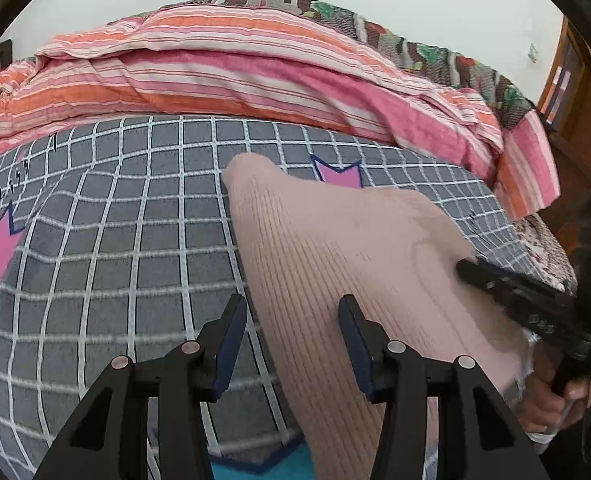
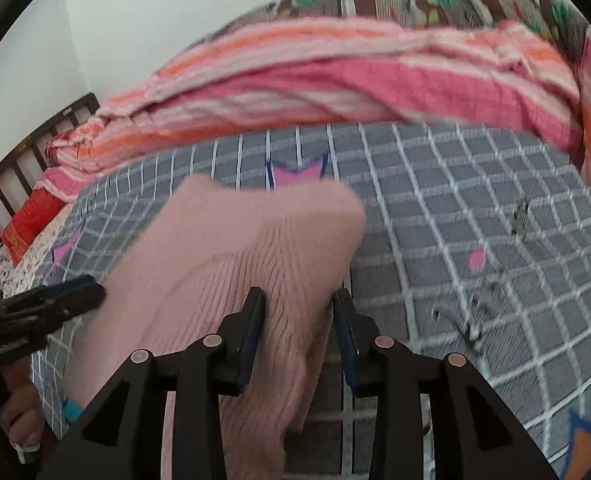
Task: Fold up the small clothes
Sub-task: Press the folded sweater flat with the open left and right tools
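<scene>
Left tool: the left tool point(image 1: 293, 316) has its jaws spread wide, holding nothing; its left finger point(image 1: 231, 332) is over the blanket, its right finger point(image 1: 355, 336) over the pink knit.
Right tool: the right tool point(image 2: 299, 312) is also spread apart, with the knit's edge lying between its fingers, not pinched. In the left wrist view it comes in from 3 o'clock point(image 1: 507, 284), tip touching the knit.
Garment: the pink ribbed knit garment point(image 1: 335, 248) lies on the bed, running from 6 o'clock up toward 12 o'clock in both views, its far end point(image 2: 271, 216) just short of a pink star.
Blanket: the grey blanket with white grid point(image 1: 115, 220) carries the garment; the pink star point(image 1: 339, 174) is printed on it.
Beyond: a pink-and-orange striped quilt point(image 1: 223, 68) is bunched at 12 o'clock, a floral cover point(image 1: 435, 52) behind it.
</scene>
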Tool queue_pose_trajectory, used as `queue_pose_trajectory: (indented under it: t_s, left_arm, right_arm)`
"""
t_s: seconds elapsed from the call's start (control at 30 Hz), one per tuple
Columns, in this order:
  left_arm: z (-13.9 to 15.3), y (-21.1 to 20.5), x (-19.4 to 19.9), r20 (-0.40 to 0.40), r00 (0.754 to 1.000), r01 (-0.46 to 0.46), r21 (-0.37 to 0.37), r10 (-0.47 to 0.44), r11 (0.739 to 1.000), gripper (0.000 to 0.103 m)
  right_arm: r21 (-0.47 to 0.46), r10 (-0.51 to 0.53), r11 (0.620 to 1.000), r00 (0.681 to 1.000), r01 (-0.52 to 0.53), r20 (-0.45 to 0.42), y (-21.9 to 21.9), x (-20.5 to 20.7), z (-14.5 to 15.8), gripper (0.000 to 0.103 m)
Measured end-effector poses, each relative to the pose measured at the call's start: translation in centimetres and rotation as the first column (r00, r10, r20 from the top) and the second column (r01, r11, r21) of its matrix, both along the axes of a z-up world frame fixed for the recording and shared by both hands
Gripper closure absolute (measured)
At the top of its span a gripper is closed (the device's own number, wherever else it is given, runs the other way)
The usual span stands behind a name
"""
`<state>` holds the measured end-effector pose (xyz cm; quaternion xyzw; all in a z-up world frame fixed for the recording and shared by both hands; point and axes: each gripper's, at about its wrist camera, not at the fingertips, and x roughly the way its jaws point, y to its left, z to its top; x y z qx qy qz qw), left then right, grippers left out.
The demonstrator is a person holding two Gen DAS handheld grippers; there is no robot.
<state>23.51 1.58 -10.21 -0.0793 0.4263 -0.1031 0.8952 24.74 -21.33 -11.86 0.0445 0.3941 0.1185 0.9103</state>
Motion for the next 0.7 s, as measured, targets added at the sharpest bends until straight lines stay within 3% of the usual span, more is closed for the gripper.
queue_pose_trajectory:
  t_s: [0.17,0.3,0.43,0.6,0.7]
  left_arm:
    - [-1.8,-0.4,2.1,-0.047,0.999,0.010,-0.016,-0.010,1.000,0.055]
    - [-2.5,-0.9,1.5,0.014,0.999,0.034,0.026,-0.034,0.999,0.047]
    - [-2.4,0.0,4.0,-0.005,1.000,0.012,-0.036,-0.012,0.999,0.046]
    - [-2.9,0.6,8.3,0.006,0.998,-0.064,0.015,0.064,0.998,0.053]
    - [-3.7,1.8,10.4,-0.023,0.992,-0.123,-0.025,0.122,0.992,0.062]
  right_arm:
    - [-0.023,-0.013,1.000,1.000,0.012,-0.010,0.5,2.4,-0.9,0.069]
    - [-0.017,-0.015,1.000,1.000,0.015,-0.014,-0.2,2.4,-3.4,0.068]
    - [-0.007,-0.017,1.000,0.999,0.017,-0.036,-0.6,3.0,-3.9,0.068]
    - [-0.013,-0.029,0.999,1.000,0.029,-0.004,-0.6,2.8,-4.2,0.068]
    - [-0.009,-0.031,0.999,1.000,0.031,0.002,-0.5,2.7,-4.3,0.068]
